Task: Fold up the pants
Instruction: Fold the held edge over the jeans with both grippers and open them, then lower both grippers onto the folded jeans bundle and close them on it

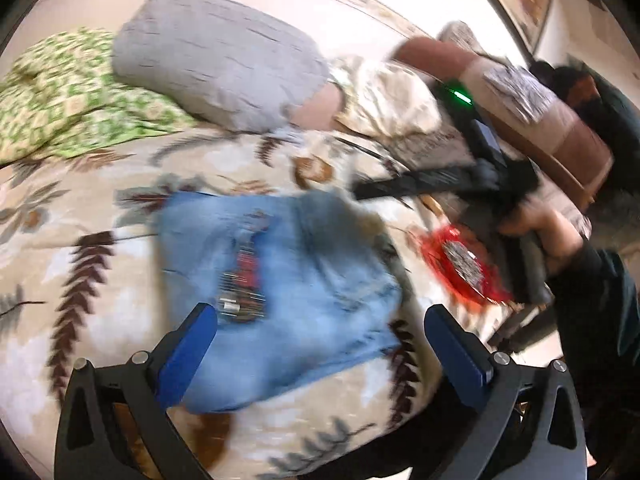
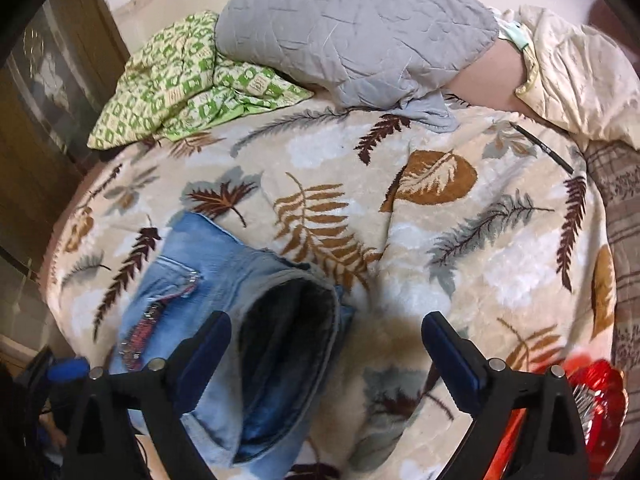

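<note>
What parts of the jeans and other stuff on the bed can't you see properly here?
- Jeans, right wrist view: the near end is cut off by the gripper fingers and the picture's bottom edge.
- Patch on the jeans, left wrist view: motion blur hides its design.
- Red object, right wrist view: mostly cut off at the edge; unidentifiable.
- Pen: too small to read.

Leaf-patterned bed (image 2: pixel 440 208) carries folded jeans (image 2: pixel 240 320), grey pillow (image 2: pixel 352 28), green cloth (image 2: pixel 180 84).

Both your wrist cameras look steeply down, from close above, on the leaf-patterned blanket (image 2: pixel 460 248); both share the folded pants (image 1: pixel 280 280).
</note>
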{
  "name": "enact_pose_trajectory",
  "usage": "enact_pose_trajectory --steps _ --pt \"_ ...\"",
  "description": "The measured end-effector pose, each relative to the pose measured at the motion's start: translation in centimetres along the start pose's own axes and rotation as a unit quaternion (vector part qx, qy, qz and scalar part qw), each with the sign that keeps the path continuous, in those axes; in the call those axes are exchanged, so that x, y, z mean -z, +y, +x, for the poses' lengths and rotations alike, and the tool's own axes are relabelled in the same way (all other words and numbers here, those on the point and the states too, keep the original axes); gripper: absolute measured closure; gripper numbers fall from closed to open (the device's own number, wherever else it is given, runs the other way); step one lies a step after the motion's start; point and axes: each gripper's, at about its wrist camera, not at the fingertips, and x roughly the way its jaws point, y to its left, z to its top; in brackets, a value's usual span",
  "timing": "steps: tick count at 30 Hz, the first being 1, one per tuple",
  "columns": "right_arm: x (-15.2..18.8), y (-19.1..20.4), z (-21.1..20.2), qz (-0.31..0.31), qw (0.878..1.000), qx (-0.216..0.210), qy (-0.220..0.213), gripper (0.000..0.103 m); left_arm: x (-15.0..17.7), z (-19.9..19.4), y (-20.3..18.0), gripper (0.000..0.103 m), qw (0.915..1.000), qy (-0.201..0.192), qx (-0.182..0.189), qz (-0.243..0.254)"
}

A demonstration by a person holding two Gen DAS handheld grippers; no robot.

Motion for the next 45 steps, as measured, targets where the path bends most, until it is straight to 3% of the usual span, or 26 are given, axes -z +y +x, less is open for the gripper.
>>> enact_pose_trajectory --steps 4,7,13,18,23,29,31,36,42,45 --pt "0.9 1.1 -1.1 0.011 1.0 -0.024 -0.004 0.006 -1.1 -0.8 3.4 0.0 0.9995 0.004 -0.021 -0.021" --pt "2.0 1.3 -2.2 0.026 0.999 -0.018 -0.019 0.005 -1.6 -0.8 5.5 0.0 0.9987 0.016 -0.041 -0.025" --pt "6.9 0.1 -2.5 0.137 0.99 -0.011 -0.041 0.003 -1.8 -0.1 9.7 0.0 0.9942 0.034 -0.055 -0.086" --pt "10.2 0.6 -2.0 0.16 0.986 0.007 -0.045 0.003 -1.1 -0.7 10.4 0.0 0.9932 0.03 -0.062 -0.094" --pt "11.0 0.9 -1.5 0.164 0.986 -0.002 -0.041 0.003 -1.0 -0.5 10.5 0.0 0.9932 0.038 -0.062 -0.091" --pt "10.4 0.9 -1.3 0.172 0.984 -0.032 -0.039 0.002 -2.0 0.8 10.5 0.0 0.9934 0.051 -0.037 -0.096" --pt "10.4 0.9 -1.0 0.177 0.982 -0.051 -0.037 0.002 -2.7 1.9 11.0 0.0 0.991 0.065 -0.005 -0.117" --pt "10.7 0.9 0.0 0.196 0.975 -0.099 -0.022 0.002 -4.3 5.7 13.0 0.0 0.9714 0.109 0.078 -0.196" --pt "11.1 0.9 1.7 0.208 0.97 -0.125 -0.018 0.002 -4.6 9.8 13.9 0.0 0.9594 0.152 0.083 -0.223" --pt "11.2 0.9 2.5 0.206 0.97 -0.127 -0.017 0.002 -4.2 11.2 13.8 0.0 0.9589 0.169 0.066 -0.218"
